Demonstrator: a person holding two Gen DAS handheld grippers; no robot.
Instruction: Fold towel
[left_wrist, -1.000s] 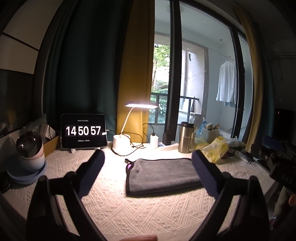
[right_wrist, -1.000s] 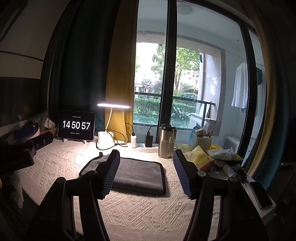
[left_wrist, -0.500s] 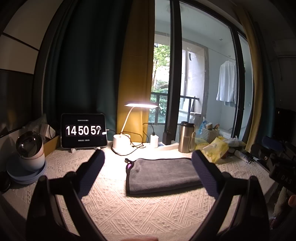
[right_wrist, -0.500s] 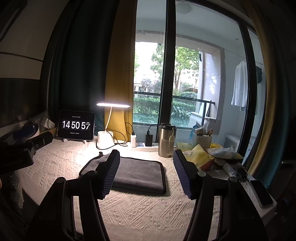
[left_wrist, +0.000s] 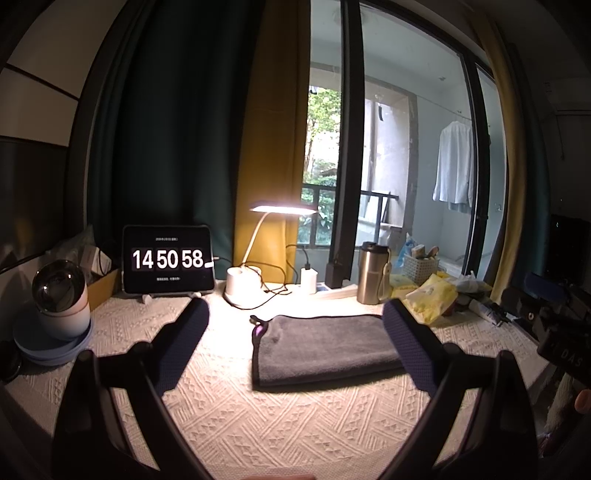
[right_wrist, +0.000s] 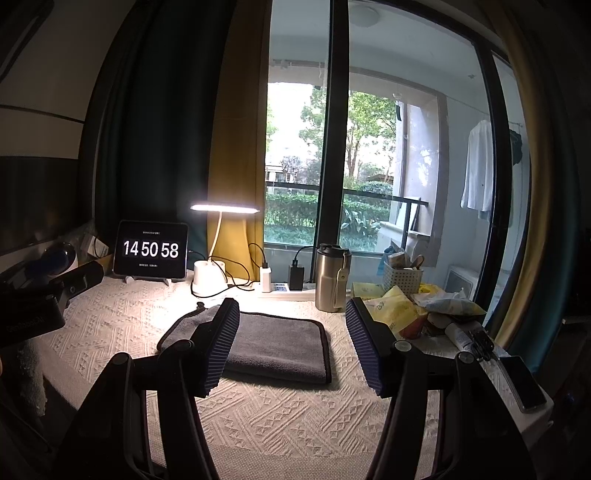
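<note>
The dark grey microfibre towel lies folded into a neat rectangle, mid-table on the cream knitted tablecloth, toward its far edge. Since a second ago only the tablet clock has ticked on; the fold looks finished. Left gripper and right gripper hover with jaws apart, holding nothing. Only the right wrist view shows a black phone at the right edge.

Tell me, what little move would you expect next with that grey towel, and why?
Probably lowering one tool toward a towel edge to pinch it. The grey towel lies flat on the knitted tablecloth, apparently already folded once, and nothing holds it. The left tool and right tool both hover above it, open. The corner with the small loop looks easiest to grab.
</note>
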